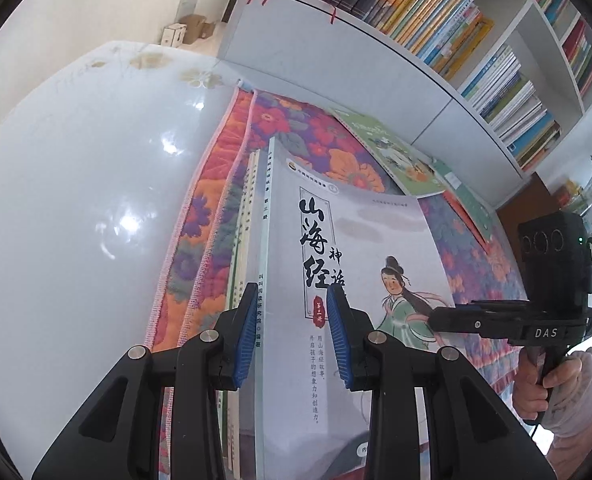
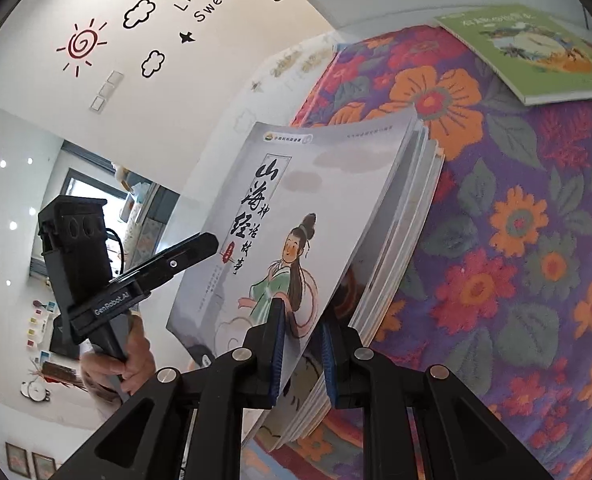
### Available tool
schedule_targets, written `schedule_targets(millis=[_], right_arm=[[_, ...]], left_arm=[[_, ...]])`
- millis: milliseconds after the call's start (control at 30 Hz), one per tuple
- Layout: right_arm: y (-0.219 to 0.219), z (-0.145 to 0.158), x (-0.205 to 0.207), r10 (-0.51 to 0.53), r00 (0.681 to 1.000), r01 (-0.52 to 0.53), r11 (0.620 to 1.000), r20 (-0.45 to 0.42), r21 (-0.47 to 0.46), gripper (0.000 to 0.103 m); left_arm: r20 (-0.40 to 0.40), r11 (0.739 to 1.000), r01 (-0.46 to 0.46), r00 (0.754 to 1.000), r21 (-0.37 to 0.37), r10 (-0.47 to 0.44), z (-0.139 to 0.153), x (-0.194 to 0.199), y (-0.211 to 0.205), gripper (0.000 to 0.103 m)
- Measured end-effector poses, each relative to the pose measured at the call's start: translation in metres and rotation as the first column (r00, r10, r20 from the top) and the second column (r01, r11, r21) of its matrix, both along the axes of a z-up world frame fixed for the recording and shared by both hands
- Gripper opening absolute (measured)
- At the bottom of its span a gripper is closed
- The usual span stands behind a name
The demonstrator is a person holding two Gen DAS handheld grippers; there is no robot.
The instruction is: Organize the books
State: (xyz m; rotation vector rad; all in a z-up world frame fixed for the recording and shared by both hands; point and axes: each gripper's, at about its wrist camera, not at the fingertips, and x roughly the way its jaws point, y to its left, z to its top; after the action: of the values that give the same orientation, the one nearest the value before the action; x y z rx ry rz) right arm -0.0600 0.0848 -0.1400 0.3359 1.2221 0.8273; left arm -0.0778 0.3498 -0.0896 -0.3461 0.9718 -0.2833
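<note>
While a small stack of books (image 1: 335,264) is held off the floral cloth (image 1: 224,184), the step in hand is judged to be the carrying or setting down of a gathered stack. From the left wrist view, the left gripper (image 1: 294,336) is seen narrowed on the stack's spine side: one blue pad (image 1: 244,336) is laid against the outer spines, the other pad lies on the grey cover with the drawn figure. At least one more spine, greenish-white, is seen beside the grey one. The right gripper (image 1: 447,318) is noted reaching in from the right onto the cover's lower right, held by a hand (image 1: 535,380). A bookshelf (image 1: 475,48) full of books is noted beyond, and a green book (image 1: 391,152) lies flat on the cloth, apart from the stack. From the right wrist view, the right gripper (image 2: 299,344) is seen narrowed on the fore-edge side of the stack (image 2: 303,220), several books' page edges being fanned between and behind the pads. The stack is tilted, its lower edge close over the cloth (image 2: 515,240); contact cannot be told. The left gripper (image 2: 200,246) is seen at the far cover edge. The green book (image 2: 531,52) lies well apart, at the cloth's far end. Next move, as judged: both grips kept matched so the fanned books do not slip, the stack squared, then brought to the shelf or laid down.
</note>
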Motion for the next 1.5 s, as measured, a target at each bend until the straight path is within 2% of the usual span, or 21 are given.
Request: schedule_targets(millis=[67, 200, 500, 633, 700, 833, 1000, 1133, 1300, 1500], right_arm=[[0.002, 0.001, -0.001, -0.001, 1.000, 0.001, 1.000, 0.005, -0.004, 0.016], [0.004, 0.002, -0.002, -0.004, 1.000, 0.004, 1.000, 0.006, -0.010, 0.017], [-0.004, -0.002, 0.001, -0.025, 0.999, 0.026, 0.999, -0.035, 0.024, 0.017], [-0.007, -0.003, 0.001, -0.038, 0.998, 0.040, 0.998, -0.048, 0.039, 0.017], [-0.009, -0.005, 0.002, -0.044, 0.997, 0.047, 0.998, -0.058, 0.048, 0.017], [-0.010, -0.005, 0.003, -0.061, 0.994, 0.066, 0.996, -0.093, 0.052, 0.017], [-0.022, 0.003, -0.005, -0.126, 0.989, 0.127, 0.992, -0.082, 0.001, 0.022], [-0.036, 0.000, -0.011, -0.160, 0.984, 0.157, 0.987, -0.080, -0.044, 0.024], [-0.066, -0.009, -0.008, -0.188, 0.980, 0.184, 0.981, -0.064, -0.059, 0.024], [-0.135, -0.014, 0.000, -0.278, 0.956, 0.277, 0.961, -0.094, -0.020, 0.024]], left_arm=[[0.007, 0.999, 0.000, 1.000, 0.037, 0.000, 0.002, 0.001, -0.003, 0.029], [0.009, 0.998, -0.003, 1.000, 0.056, 0.002, 0.002, 0.004, -0.004, 0.030], [0.019, 0.988, 0.006, 1.000, 0.152, -0.009, 0.004, 0.001, -0.015, 0.032], [-0.002, 0.975, -0.017, 1.000, 0.221, 0.018, 0.003, 0.001, -0.018, 0.034], [-0.023, 0.976, -0.012, 1.000, 0.220, 0.017, -0.001, 0.002, -0.018, 0.035], [-0.021, 0.960, -0.053, 0.998, 0.274, 0.061, 0.002, 0.000, -0.020, 0.035], [0.024, 0.920, -0.124, 0.992, 0.372, 0.123, 0.020, -0.004, -0.024, 0.035], [0.061, 0.898, -0.143, 0.990, 0.417, 0.129, 0.038, -0.004, -0.043, 0.036], [0.069, 0.904, -0.121, 0.992, 0.411, 0.101, 0.050, 0.002, -0.080, 0.036], [0.073, 0.922, -0.050, 0.997, 0.384, 0.023, 0.060, 0.016, -0.148, 0.036]])
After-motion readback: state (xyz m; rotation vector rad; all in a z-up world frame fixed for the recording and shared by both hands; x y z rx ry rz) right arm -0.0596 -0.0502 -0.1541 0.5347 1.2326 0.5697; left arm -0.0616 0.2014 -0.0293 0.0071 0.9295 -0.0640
